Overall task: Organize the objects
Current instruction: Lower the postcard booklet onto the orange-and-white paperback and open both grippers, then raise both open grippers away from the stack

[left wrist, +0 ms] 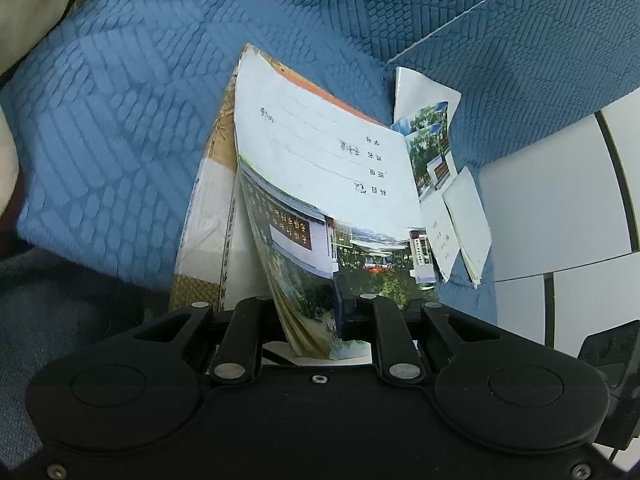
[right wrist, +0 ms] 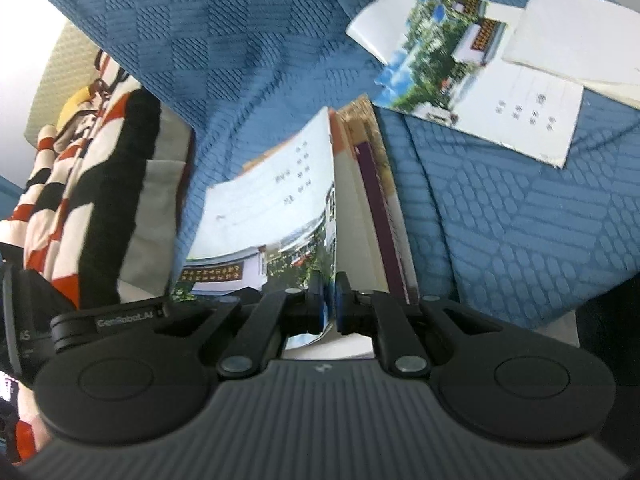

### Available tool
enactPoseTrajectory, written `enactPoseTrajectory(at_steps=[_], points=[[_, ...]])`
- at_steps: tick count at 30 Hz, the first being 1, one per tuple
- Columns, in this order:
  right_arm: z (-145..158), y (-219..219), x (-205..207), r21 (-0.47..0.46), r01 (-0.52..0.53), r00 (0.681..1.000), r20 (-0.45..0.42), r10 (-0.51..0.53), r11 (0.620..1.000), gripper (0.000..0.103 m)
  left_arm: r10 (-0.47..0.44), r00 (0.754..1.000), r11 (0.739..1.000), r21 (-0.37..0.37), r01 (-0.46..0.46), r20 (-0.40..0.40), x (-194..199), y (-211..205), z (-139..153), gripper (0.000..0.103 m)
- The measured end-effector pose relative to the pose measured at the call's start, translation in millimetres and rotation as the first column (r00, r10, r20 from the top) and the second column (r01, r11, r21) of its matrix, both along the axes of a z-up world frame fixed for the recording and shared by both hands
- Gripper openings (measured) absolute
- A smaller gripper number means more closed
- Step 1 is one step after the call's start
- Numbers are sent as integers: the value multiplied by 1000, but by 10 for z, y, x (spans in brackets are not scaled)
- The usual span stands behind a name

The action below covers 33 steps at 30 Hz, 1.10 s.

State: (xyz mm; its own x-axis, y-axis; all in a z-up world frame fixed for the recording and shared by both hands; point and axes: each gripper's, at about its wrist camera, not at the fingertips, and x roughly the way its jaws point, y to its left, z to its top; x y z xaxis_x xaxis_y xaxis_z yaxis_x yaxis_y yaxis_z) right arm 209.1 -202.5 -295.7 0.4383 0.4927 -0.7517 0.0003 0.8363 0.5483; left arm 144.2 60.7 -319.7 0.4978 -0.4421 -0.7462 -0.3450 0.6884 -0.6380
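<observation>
1. Two tools, both nearly closed, each clamped on the lower edge of the same stack of booklets.
2. Left wrist view: left tool [left wrist: 320, 320] has its jaws pinched on the fanned bottom edges of the stack [left wrist: 320, 168]. Stack stands tilted, top cover is white with handwritten lines and a photo strip of a building at its lower end.
3. Same view: a thicker book [left wrist: 208, 216] with a tan patterned spine sits behind and left of the stack, touching it.
4. Same view: everything lies over a blue quilt [left wrist: 120, 120]. Loose booklets [left wrist: 440, 160] lie flat on the quilt to the right, apart from the stack. White floor tiles [left wrist: 560, 208] show at far right.
5. Right wrist view: right tool [right wrist: 329, 300] has its blue pads [right wrist: 316, 304] closed on a thin photo cover at the stack's [right wrist: 280, 200] lower edge. Frame is motion-blurred.
6. Same view: a purple spine [right wrist: 380, 208] and other book edges stand just right of the gripped cover, touching it.
7. Same view: loose booklets [right wrist: 460, 68] lie overlapped on the quilt [right wrist: 520, 220] at upper right, well apart. A red, white and black patterned cloth [right wrist: 80, 184] sits at left.
</observation>
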Motion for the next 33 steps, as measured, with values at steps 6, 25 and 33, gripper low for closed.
enactPoseTrajectory(at_steps=[6, 25, 33], points=[[-40, -14, -30, -1, 9, 1000, -8, -9, 1000, 11, -12, 1000, 999, 35, 12, 1, 17, -38, 57, 21], [529, -345, -298, -91, 23, 991, 132, -11, 996, 43, 11, 996, 964, 264, -34, 86, -281, -225, 876, 82], [1090, -554, -541, -130, 25, 957, 291, 14, 991, 43, -42, 975, 941, 337, -34, 217, -399, -628, 1535, 94]])
